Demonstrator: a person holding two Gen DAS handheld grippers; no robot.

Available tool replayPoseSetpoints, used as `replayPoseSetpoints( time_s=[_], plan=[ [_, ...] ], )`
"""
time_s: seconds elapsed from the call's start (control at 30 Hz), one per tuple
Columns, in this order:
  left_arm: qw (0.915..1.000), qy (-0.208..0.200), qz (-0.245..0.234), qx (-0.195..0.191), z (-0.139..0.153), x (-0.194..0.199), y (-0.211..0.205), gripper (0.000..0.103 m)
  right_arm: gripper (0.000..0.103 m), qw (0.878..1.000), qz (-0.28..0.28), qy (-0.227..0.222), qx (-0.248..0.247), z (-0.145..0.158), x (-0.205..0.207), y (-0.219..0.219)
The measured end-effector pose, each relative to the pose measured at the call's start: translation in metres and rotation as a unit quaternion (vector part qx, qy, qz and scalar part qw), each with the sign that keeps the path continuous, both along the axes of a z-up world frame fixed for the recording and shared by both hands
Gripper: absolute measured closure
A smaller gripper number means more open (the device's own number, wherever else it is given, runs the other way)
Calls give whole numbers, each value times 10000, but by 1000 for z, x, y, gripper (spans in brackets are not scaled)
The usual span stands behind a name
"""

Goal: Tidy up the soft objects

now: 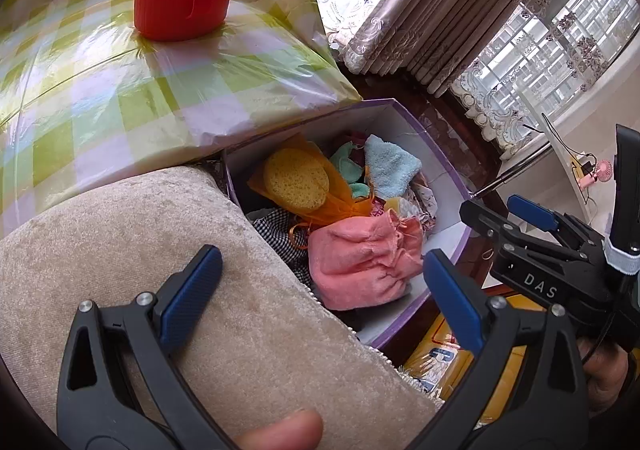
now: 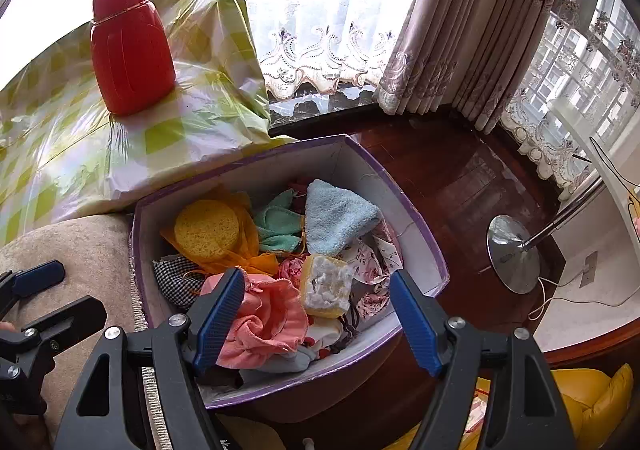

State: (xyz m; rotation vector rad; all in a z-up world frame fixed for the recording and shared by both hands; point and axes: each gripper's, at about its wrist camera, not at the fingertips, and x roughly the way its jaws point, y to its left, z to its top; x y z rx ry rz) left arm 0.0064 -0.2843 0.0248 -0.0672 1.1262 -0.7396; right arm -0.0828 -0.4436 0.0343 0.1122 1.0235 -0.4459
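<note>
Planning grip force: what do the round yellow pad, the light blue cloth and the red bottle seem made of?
Round yellow pad: likely cellulose sponge, matte, visibly pitted with pores. Light blue cloth: apparently terry or microfibre, fuzzy looped nap. Red bottle: probably rigid plastic, smooth, moulded panels, slight sheen.

The left gripper (image 1: pixel 322 296) fills the bottom of its frame, jaws wide apart and empty; the right gripper (image 2: pixel 318 316) likewise gapes empty at lower centre.

Both wrist cameras look steeply down from close above, sharing the purple-edged box (image 1: pixel 400 106) (image 2: pixel 424 246) of cloths; the left sits over the beige cushion (image 1: pixel 200 290).
</note>
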Motion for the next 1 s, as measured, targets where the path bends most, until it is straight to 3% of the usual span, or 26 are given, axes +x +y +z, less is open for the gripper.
replayPoseSetpoints(
  time_s=[1.0],
  plan=[
    [10000,-59,0,19,-1,-3,-1,2,27,9998,-14,173,108,-17,3,0]
  ],
)
